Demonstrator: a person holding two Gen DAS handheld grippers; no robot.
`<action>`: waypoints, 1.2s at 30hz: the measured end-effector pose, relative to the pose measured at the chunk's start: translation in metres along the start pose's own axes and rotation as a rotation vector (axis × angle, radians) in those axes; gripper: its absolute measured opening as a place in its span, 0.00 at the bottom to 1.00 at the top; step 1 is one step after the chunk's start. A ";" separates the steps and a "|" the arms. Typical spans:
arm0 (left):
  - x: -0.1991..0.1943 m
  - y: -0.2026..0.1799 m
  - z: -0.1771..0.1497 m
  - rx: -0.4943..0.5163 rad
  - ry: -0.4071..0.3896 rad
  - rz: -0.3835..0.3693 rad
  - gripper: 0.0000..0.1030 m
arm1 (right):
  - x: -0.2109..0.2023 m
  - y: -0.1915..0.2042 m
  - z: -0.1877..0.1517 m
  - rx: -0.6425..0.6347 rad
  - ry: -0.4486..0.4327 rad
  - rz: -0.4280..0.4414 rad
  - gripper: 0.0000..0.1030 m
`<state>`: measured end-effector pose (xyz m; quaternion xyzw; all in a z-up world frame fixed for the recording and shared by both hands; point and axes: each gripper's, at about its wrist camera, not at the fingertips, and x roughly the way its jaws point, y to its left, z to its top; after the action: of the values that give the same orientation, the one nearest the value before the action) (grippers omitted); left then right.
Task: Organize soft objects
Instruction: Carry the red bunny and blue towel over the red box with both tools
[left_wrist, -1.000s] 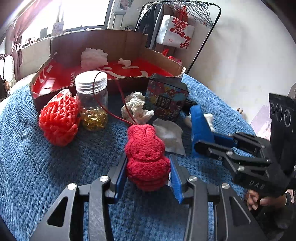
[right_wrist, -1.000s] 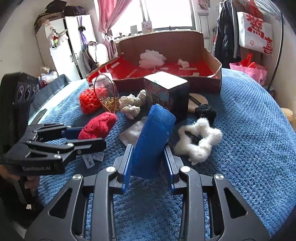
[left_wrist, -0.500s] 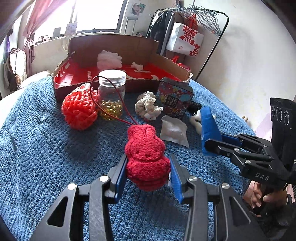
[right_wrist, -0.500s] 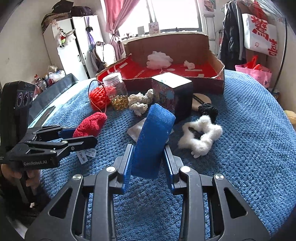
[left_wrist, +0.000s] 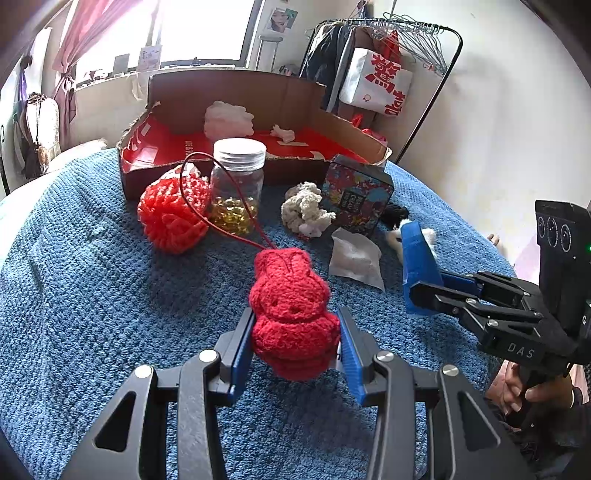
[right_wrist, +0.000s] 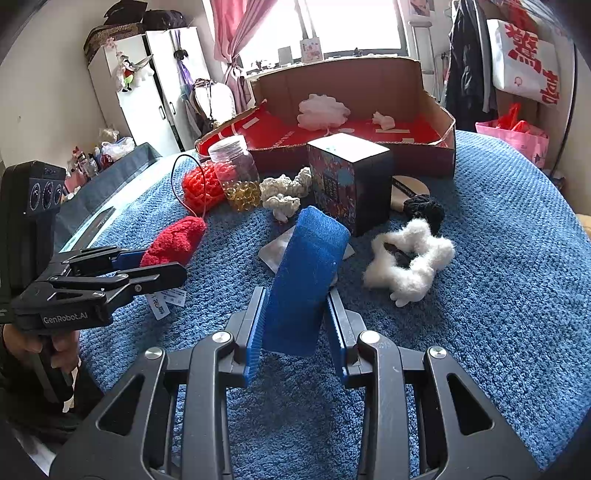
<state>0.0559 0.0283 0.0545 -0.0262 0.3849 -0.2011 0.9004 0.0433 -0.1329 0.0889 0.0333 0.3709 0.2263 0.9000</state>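
Tongs (left_wrist: 293, 349) gripping fuzzy bunny (left_wrist: 291, 314), ribbed sponge (right_wrist: 303, 280)

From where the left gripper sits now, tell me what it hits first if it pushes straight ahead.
Holding the red knitted bunny, the left gripper points toward the glass jar and the red crochet ball beside it. The jar looks most in line, but depth is unclear.

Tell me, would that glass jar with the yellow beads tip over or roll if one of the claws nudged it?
The glass jar stands upright, fairly tall for its base, so a push near its lid could tip it. Its round body would probably roll then. The beads fill only the bottom, which likely steadies it somewhat, and the blue blanket looks soft enough to slow rolling.
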 end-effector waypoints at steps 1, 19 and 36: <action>-0.002 0.001 0.001 0.000 -0.002 0.002 0.44 | 0.000 0.000 0.002 -0.002 0.000 0.003 0.29; -0.004 0.057 0.061 0.044 0.032 0.118 0.44 | 0.028 0.023 0.078 -0.232 0.025 -0.050 0.29; 0.025 0.087 0.127 0.148 0.113 0.119 0.44 | 0.077 0.038 0.148 -0.428 0.129 -0.069 0.29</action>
<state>0.1903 0.0846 0.1091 0.0747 0.4199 -0.1765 0.8871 0.1781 -0.0496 0.1540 -0.1855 0.3721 0.2707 0.8682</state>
